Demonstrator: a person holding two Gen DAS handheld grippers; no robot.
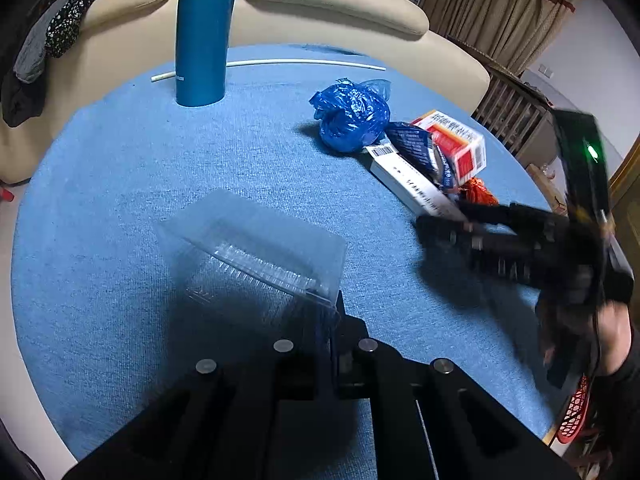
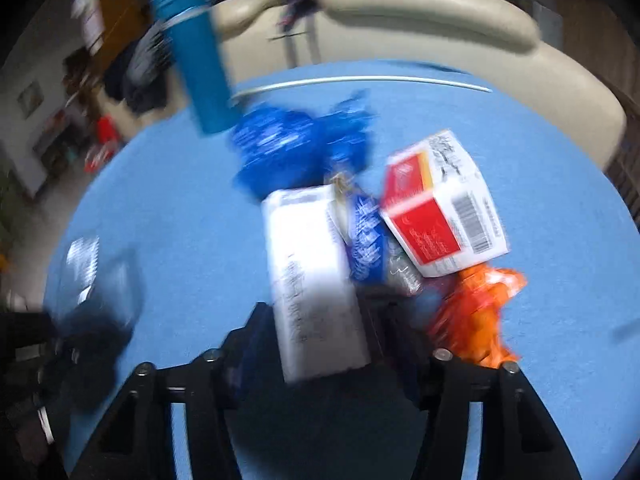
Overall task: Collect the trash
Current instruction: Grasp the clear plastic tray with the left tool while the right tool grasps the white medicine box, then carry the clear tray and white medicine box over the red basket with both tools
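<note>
My left gripper (image 1: 324, 320) is shut on the rim of a clear plastic clamshell box (image 1: 256, 248) and holds it on the blue cloth. My right gripper (image 2: 320, 320) has its jaws around the near end of a long white carton (image 2: 312, 276), and it shows blurred in the left wrist view (image 1: 448, 228). Whether the jaws grip the carton I cannot tell. Beside the carton lie a crumpled blue plastic bag (image 1: 352, 116), a dark blue wrapper (image 1: 420, 148), a red-and-white box (image 1: 456, 144) and an orange wrapper (image 2: 480, 312).
A tall teal flask (image 1: 204, 36) stands at the back left of the round blue-clothed table (image 1: 120, 168). A white rod (image 1: 280, 64) lies along the far edge. Cream chairs (image 1: 332, 0) ring the table. A red basket (image 1: 576, 412) sits low at the right.
</note>
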